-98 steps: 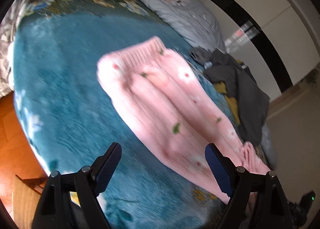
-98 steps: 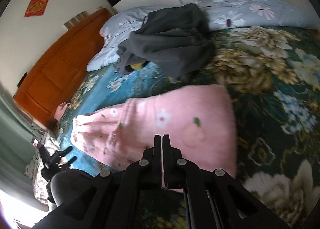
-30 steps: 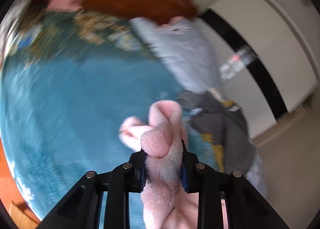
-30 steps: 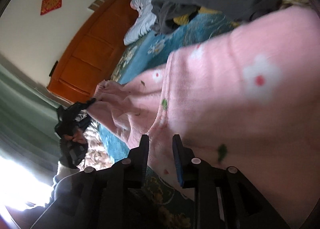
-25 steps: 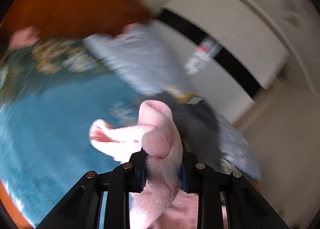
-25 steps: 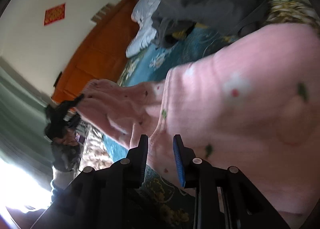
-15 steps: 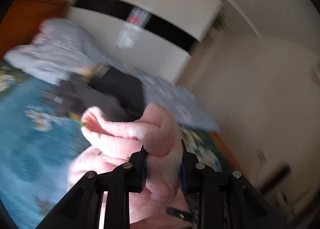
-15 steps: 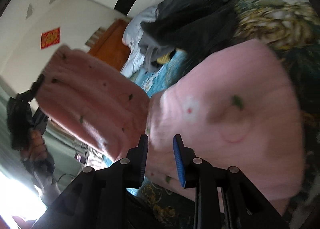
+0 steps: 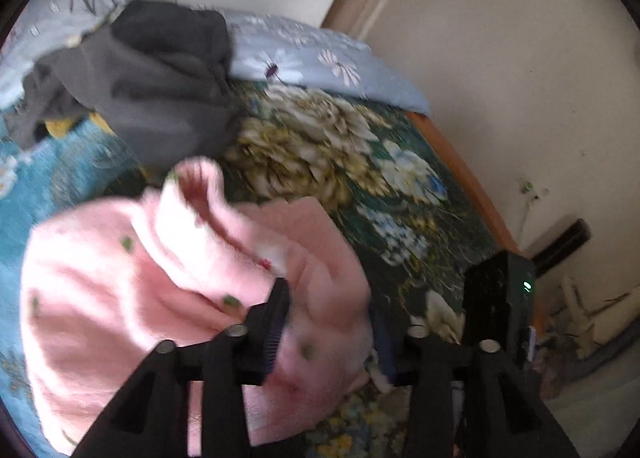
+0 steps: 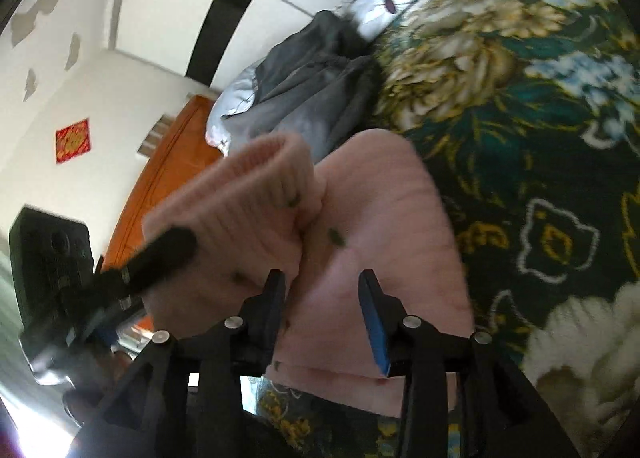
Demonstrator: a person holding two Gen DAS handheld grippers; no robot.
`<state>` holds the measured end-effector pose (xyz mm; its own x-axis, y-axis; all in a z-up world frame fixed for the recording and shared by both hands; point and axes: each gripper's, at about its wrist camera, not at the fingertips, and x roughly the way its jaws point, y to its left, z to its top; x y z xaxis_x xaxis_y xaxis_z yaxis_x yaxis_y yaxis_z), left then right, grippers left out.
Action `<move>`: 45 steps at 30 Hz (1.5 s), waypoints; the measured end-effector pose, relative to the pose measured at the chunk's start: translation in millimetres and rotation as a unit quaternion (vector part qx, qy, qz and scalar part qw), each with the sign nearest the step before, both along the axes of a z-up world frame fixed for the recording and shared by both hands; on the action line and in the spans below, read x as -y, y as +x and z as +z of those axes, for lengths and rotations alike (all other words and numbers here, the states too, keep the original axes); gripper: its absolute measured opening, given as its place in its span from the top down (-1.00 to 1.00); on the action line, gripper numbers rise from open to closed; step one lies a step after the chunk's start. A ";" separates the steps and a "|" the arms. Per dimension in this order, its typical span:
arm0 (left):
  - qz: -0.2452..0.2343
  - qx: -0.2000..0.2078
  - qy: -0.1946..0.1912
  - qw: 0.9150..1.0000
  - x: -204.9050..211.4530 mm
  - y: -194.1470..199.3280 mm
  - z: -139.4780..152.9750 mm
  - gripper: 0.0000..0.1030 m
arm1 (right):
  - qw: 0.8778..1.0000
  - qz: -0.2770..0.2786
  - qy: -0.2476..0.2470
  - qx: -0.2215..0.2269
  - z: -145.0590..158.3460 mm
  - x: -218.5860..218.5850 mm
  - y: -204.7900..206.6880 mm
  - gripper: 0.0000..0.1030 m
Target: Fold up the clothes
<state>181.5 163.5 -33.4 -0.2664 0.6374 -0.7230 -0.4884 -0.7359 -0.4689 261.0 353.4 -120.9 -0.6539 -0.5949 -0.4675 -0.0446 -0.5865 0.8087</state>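
A: Left gripper (image 9: 328,322) first. Jaws are opening; a second ago they were clamped on a bunched pink waistband, now the pads stand apart with the fleece slack between them and nothing pinched that I can see.

B: Agreed. The pink fleece trousers (image 9: 160,278) have been carried over from the far side of the bed and now lie doubled on themselves. From the right wrist camera the ribbed waistband (image 10: 256,194) sits on top of the lower layer, curled up at its edge.

A: Right gripper (image 10: 322,298)?

B: Also opening. It was nearly closed at the trousers' near edge half a second ago. Now there is a clear gap between the fingers, with the fabric below and between them but not squeezed. The left gripper shows at the left of that view, just beside the waistband.

A: Further out: the trousers rest on the dark green floral bedspread (image 9: 380,178), and a crumpled grey garment (image 9: 152,70) lies near them towards the pale blue pillow (image 9: 320,62).

B: My reading is that the first fold is laid and both hands are letting go. The waistband edge looks uneven, so some smoothing or a second fold probably follows.
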 end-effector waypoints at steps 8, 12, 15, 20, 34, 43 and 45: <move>0.048 0.007 0.051 0.998 49.9 -0.1 22.8 -0.22 | 0.998 -0.063 0.004 0.008 -0.9 -35.7 6.3 0.22; 0.113 -0.005 0.002 0.994 107.7 -11.2 31.7 -0.33 | 0.996 -0.080 0.043 -0.019 26.5 -40.4 10.7 0.21; 0.156 -0.004 -0.065 0.986 153.9 -18.3 27.8 -0.34 | 0.994 -0.030 0.086 -0.054 50.9 -16.8 2.0 0.09; 0.187 0.003 -0.146 0.971 201.5 -17.8 1.2 -0.34 | 0.983 0.057 0.152 -0.081 65.5 34.7 -24.9 -0.19; 0.154 0.034 -0.130 0.979 220.2 -11.2 -57.1 -0.34 | 0.952 0.100 0.281 -0.074 78.6 85.9 -57.0 -0.19; 0.121 0.036 -0.137 0.983 212.2 -9.1 -77.3 -0.35 | 0.955 0.095 0.278 -0.039 63.4 92.9 -62.7 0.38; 0.122 0.036 -0.132 0.983 213.4 -9.4 -77.9 -0.35 | 0.950 0.102 0.295 -0.020 58.0 97.6 -66.8 0.46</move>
<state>172.2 -49.9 -111.2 -0.3297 0.3487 -0.8773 -0.2543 -0.9277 -0.2732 194.2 255.9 -63.0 -0.5772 -0.3523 -0.7367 0.1414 -0.9316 0.3347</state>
